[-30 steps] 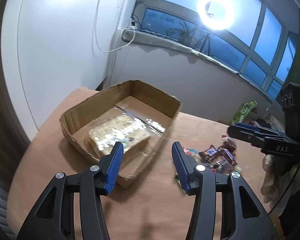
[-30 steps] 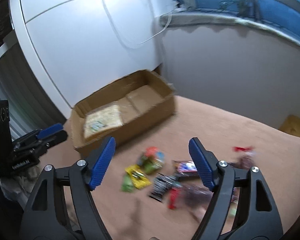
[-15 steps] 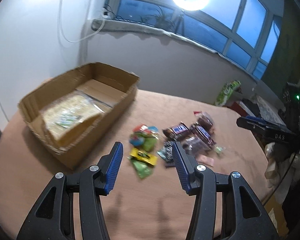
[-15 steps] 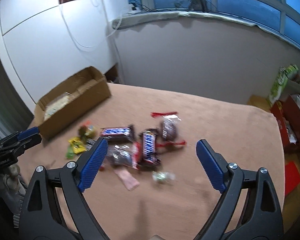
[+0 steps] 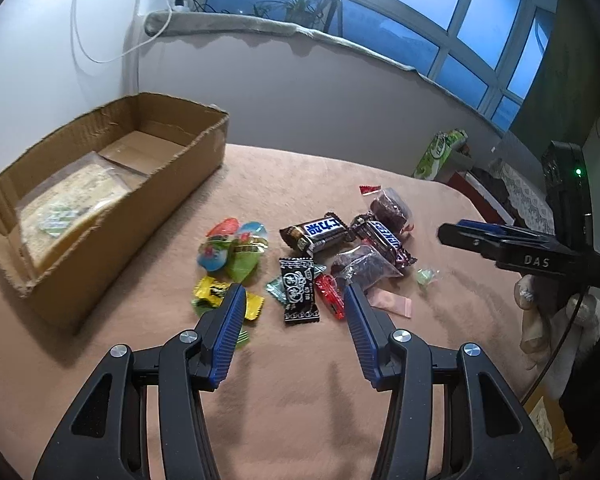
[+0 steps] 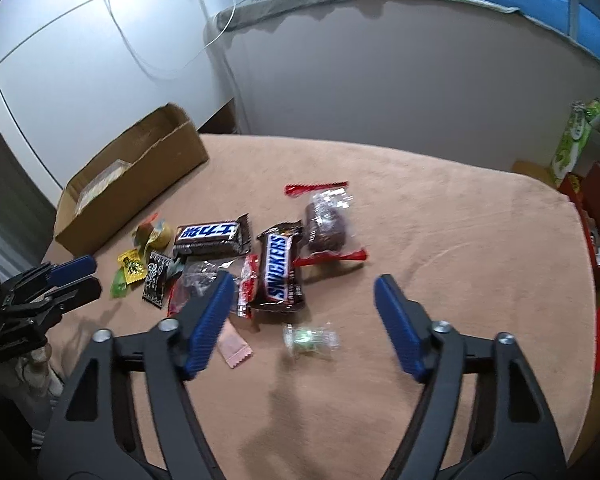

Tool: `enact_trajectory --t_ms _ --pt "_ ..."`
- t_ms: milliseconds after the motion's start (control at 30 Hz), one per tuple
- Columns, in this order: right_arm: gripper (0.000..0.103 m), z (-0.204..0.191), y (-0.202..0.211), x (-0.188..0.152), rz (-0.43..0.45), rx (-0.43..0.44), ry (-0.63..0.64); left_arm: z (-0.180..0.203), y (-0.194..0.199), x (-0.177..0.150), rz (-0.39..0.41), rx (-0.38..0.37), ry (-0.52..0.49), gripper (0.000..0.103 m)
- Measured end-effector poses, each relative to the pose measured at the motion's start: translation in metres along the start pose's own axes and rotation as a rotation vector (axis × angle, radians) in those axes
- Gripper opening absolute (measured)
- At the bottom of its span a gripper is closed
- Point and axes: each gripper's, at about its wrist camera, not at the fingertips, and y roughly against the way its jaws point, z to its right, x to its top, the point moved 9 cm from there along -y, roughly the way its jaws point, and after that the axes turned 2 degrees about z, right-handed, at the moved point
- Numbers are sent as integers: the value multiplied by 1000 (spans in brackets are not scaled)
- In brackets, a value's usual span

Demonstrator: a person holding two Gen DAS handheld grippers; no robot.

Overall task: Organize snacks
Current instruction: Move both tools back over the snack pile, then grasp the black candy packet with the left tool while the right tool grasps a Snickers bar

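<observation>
I am holding both grippers over a bench (image 5: 300, 400) draped in a tan cloth. My left gripper (image 5: 294, 300) is standing partly open with nothing between its blue pads, hovering above a black-wrapped candy (image 5: 299, 290) and a yellow candy (image 5: 210, 290). My right gripper (image 6: 304, 292) is standing wider; its jaws have just been closing, and nothing is gripped between them, though a small clear-wrapped green candy (image 6: 310, 336) is lying on the cloth below the gap.

A cardboard box (image 5: 84, 256) is sitting at the bench's far left corner, open at the top. It is holding one flat clear packet of pale yellowish snack (image 5: 66, 208), which is leaning toward the near end; the far half of the box floor is showing bare.

The loose snacks are lying in a cluster near the middle of the bench, just beside the box: a Snickers bar (image 6: 278, 268), a second brown bar with blue lettering (image 6: 210, 236), a clear bag of dark snack (image 6: 326, 222) and a small pink sachet (image 6: 234, 346).

The left view is looking straight into the box and showing round jelly cups (image 5: 232, 248) in colour. The right view is showing only a sliver of the box's inside, but it is reading the Snickers name plainly and taking in the bench's right edge.
</observation>
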Motion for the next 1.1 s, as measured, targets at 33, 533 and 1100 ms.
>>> enact_trajectory --t_ms 33,533,1100 --pt "62 -3 -5 -1 -13 10 2 2 -3 0 -5 -1 -5 43" --pt "37 -15 -54 -6 -121 37 30 11 -43 -5 -74 43 -105 37" --pt "30 -28 -82 3 -149 -10 86 7 -63 -10 -101 88 -152 22"
